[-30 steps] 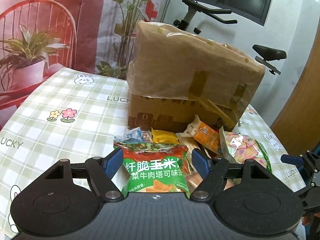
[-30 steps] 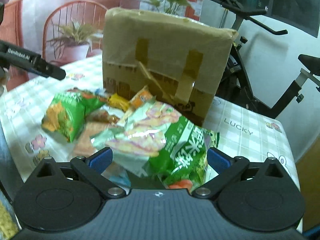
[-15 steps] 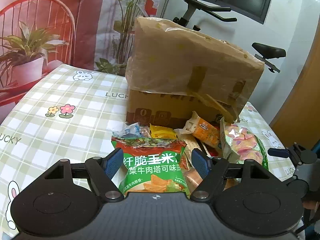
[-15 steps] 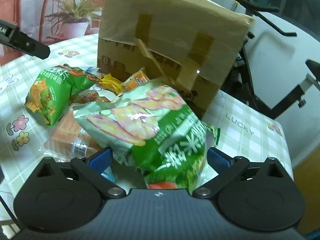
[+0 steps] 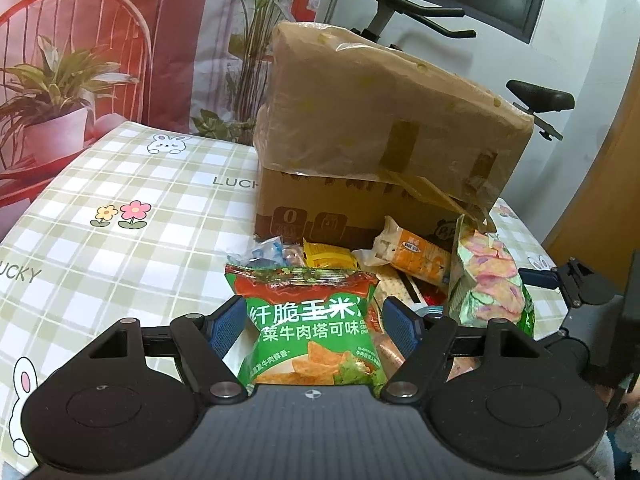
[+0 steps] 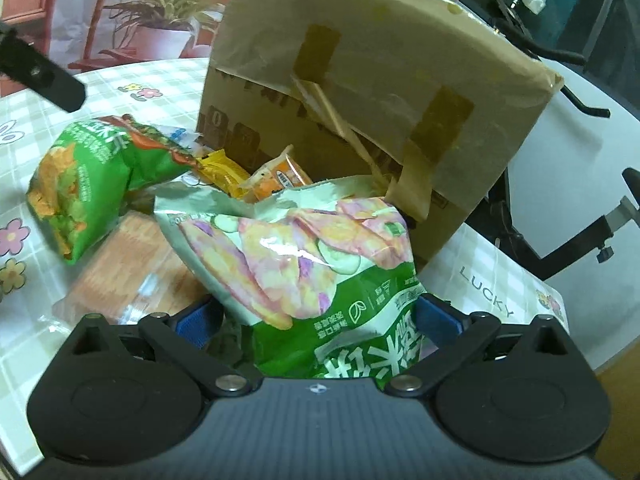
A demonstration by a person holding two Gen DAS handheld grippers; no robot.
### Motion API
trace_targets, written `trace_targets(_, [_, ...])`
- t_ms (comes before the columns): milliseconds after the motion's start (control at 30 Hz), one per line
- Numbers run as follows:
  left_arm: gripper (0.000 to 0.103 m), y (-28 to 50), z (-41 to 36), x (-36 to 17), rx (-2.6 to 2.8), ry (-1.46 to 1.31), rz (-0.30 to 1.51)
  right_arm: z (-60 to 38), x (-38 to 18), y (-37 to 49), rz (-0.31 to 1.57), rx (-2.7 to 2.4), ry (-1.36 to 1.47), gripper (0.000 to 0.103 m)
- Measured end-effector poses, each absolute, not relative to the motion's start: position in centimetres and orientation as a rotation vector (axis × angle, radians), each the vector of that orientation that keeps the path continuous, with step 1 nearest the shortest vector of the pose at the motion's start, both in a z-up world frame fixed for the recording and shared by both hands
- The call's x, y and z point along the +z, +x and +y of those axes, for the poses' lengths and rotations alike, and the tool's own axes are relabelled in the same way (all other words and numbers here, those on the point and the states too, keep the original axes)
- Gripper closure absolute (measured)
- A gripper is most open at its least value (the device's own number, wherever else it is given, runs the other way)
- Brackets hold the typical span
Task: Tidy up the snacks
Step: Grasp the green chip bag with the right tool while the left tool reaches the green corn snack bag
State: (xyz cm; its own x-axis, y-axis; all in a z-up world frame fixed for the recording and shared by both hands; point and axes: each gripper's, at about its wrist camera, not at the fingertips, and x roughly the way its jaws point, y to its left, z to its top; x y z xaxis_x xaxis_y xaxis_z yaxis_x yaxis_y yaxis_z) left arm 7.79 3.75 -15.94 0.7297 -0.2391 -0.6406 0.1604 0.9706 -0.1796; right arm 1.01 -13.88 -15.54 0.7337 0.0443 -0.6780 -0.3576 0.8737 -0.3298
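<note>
A pile of snacks lies in front of a taped cardboard box (image 5: 384, 148). My left gripper (image 5: 316, 328) is open, its blue pads on either side of a green corn-chip bag (image 5: 312, 328) with red top, not squeezing it. My right gripper (image 6: 320, 316) is open around a green bag with pink chips (image 6: 320, 248), which also shows in the left wrist view (image 5: 488, 280). Behind lie an orange cracker pack (image 5: 416, 250), a yellow packet (image 5: 328, 254), a blue-white wrapper (image 5: 268, 250) and an orange clear-wrapped pack (image 6: 132, 268). The corn-chip bag shows in the right wrist view (image 6: 88, 184).
The table has a green checked cloth (image 5: 120, 216) with rabbit and flower prints. The box (image 6: 372, 92) stands at the back. An exercise bike (image 5: 536, 100) stands behind the table, a potted plant (image 5: 52, 92) and red chair at left. The right table edge is near a wooden door.
Both grippers have moved closer over their bags: the left slid forward around the corn-chip bag, the right came down and in over the pink-chip bag. Both stay open.
</note>
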Motion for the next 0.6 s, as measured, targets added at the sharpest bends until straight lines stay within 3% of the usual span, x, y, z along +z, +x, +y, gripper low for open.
trace_targets(67, [0.027, 7.8, 3.9, -16.1, -0.219, -0.111, 0.721, -14.1, -15.6, 1.2, 0.718, 0.235, -0.437, 0.006])
trace_targets(167, [0.027, 7.8, 4.0, -16.1, -0.216, -0.113, 0.722, -14.5, -15.2, 0.8, 0.704, 0.238, -0.409, 0.025])
trace_targets(233, [0.027, 7.9, 4.0, -16.2, -0.21, -0.115, 0.724, -15.1, -14.4, 0.2, 0.693, 0.242, -0.361, 0.029])
trace_targets(433, [0.026, 7.9, 3.9, -16.3, -0.216, -0.125, 0.727, -18.3, -11.0, -1.6, 0.659, 0.203, -0.064, 0.033])
trace_targets(600, [0.025, 8.5, 3.8, -16.9, -0.229, -0.13, 0.756, -19.4, -9.9, -2.5, 0.658, 0.164, -0.004, 0.033])
